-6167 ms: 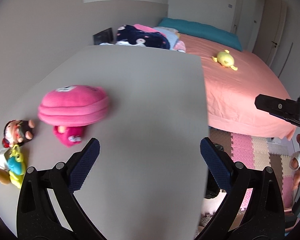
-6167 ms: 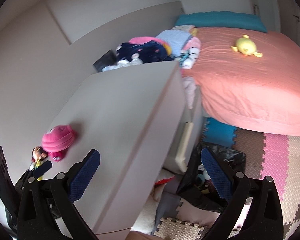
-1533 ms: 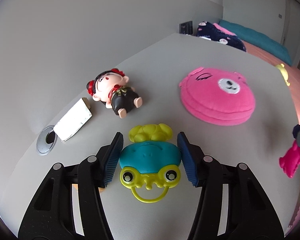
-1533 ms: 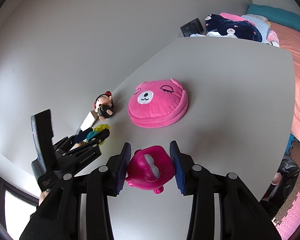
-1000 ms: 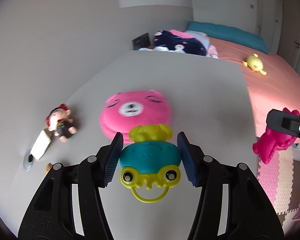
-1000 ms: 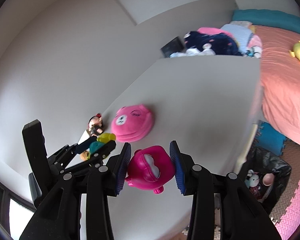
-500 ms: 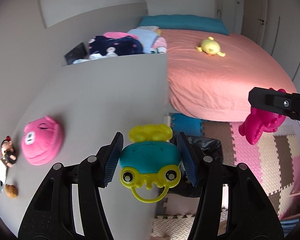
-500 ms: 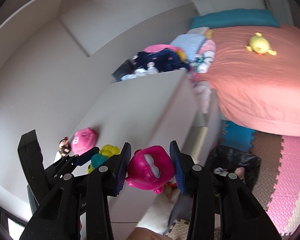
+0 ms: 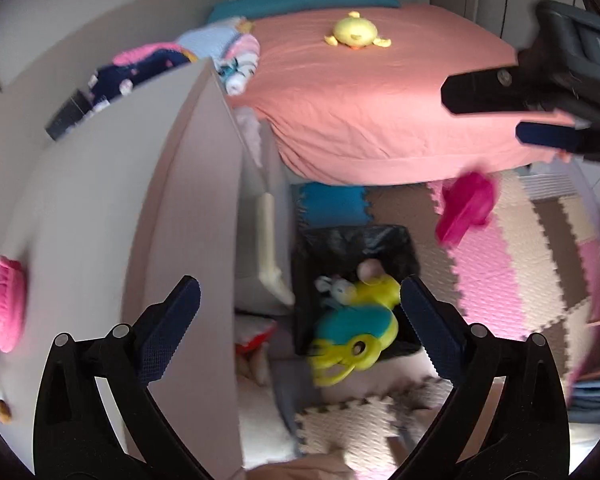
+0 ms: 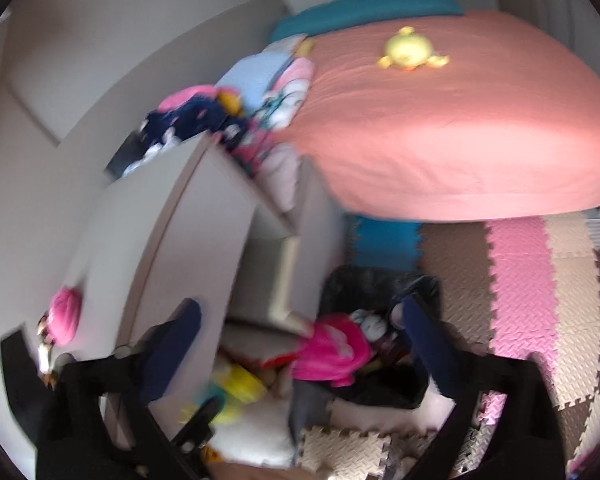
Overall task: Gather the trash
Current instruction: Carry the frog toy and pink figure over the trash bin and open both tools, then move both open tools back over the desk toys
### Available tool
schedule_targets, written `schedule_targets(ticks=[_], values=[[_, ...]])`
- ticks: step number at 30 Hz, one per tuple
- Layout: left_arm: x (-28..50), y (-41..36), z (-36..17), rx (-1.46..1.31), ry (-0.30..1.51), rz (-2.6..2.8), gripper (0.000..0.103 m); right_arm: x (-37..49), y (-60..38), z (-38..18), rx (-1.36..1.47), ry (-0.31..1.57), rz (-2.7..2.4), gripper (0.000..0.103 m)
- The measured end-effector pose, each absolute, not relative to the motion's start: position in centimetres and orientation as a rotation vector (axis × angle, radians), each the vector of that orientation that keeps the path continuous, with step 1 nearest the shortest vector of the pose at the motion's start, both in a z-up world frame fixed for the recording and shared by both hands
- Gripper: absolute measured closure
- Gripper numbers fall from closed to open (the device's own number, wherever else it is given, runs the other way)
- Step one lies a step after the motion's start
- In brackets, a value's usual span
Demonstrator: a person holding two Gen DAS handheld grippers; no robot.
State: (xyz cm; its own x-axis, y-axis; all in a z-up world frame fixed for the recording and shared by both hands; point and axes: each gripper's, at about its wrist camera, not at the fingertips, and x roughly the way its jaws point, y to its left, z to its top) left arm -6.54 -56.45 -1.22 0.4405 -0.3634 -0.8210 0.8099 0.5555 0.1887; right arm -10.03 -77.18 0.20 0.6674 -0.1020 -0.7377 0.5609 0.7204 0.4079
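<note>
In the left wrist view my left gripper [image 9: 300,312] hangs over a black-bagged bin [image 9: 352,240] on the floor beside the desk. Its jaws are opening, and the teal and yellow frog toy [image 9: 356,332] drops loose between them, blurred, with no pad touching it. My right gripper [image 10: 298,316] is also over the bin [image 10: 364,284] with its jaws opening. The pink toy [image 10: 332,352] falls free below them. The left view shows the right gripper [image 9: 482,114] at upper right with the pink toy [image 9: 466,208] beneath it. Other toys lie inside the bin.
The white desk [image 9: 100,200] is on the left with a pink bear plush [image 9: 4,312] near its edge. A coral bed [image 9: 360,100] carries a yellow duck plush [image 9: 354,34]. Foam floor mats [image 9: 500,260] lie to the right of the bin.
Both grippers swung from above the desk to above the bin and tipped downward. Both sets of jaws went from shut on their toys to wide apart, and both toys are falling.
</note>
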Motion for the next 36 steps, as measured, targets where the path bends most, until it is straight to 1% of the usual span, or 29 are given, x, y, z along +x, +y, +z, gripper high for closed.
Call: schedule_targets(ticks=[6, 13, 19, 25, 36], values=[[-5.4, -54.8, -0.8, 0.62, 0.824, -0.764, 0.006, -10.7, -77.6, 0.5, 0.672, 0.717, -0.441, 0.003], [-3.7, -52.2, 0.6, 0.568, 0.817, -0.729, 0.006, -9.3, -75.0, 1.5, 0.64, 0.726, -0.391, 0.003], [-2.5, -48.7, 2.2, 0.525, 0.791, -0.682, 0.006, -7.6, -71.5, 3.5, 0.59, 0.717, -0.315, 0.003], [-0.1, -43.8, 3.9, 0.449, 0.787, -0.604, 0.006, -4.7, -66.6, 5.2, 0.531, 0.722, -0.213, 0.003], [4.5, -32.9, 5.4, 0.335, 0.772, -0.35, 0.006, 0.7, -57.6, 6.1, 0.431, 0.767, -0.041, 0.003]])
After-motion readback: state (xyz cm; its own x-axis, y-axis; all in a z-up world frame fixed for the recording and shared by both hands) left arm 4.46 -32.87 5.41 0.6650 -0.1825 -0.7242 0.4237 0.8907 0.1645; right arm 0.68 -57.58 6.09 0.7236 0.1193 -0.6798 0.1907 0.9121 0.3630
